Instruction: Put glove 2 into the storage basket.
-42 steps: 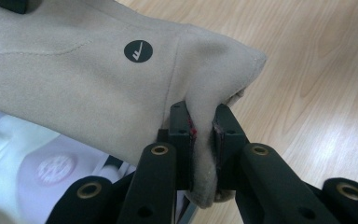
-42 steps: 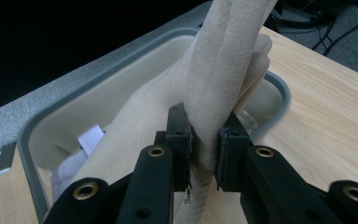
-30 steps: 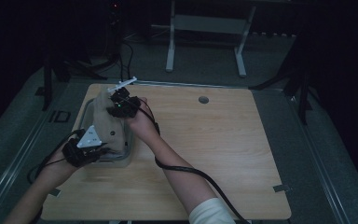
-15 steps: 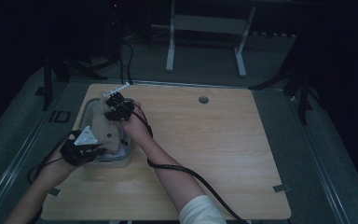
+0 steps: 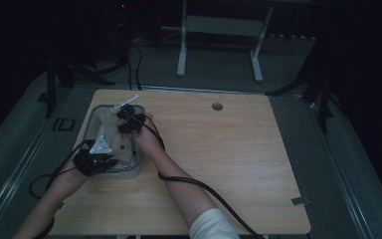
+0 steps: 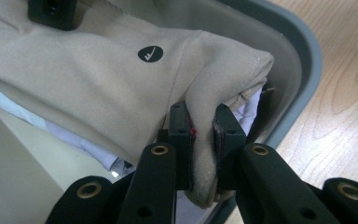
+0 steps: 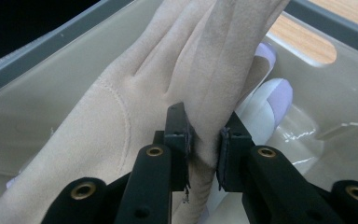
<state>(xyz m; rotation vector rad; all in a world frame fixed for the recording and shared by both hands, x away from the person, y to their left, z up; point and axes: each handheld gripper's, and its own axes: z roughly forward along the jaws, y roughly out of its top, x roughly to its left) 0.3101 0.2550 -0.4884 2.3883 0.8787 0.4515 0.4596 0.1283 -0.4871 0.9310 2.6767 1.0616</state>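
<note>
A beige glove point(image 6: 98, 79) lies stretched in a clear plastic bin point(image 5: 95, 112) with a grey rim that sits at the worktop's point(image 5: 238, 159) left edge, nearer the far left corner. The left gripper point(image 6: 204, 140) is clamped on the glove's cuff end, the fabric folded and squeezed between its two black jaws; in the high view this gripper point(image 5: 93, 160) sits at the bin's near end. The right gripper point(image 7: 204, 140) pinches the finger part of the glove, the cloth caught between the jaws, which have just been opening a little while the fabric stays between them; from above it point(image 5: 129, 119) is over the bin's far end. A small round black logo point(image 6: 150, 54) marks the glove near the cuff. Pale lilac cloth point(image 7: 272, 100) lies under the glove inside the bin.
</note>
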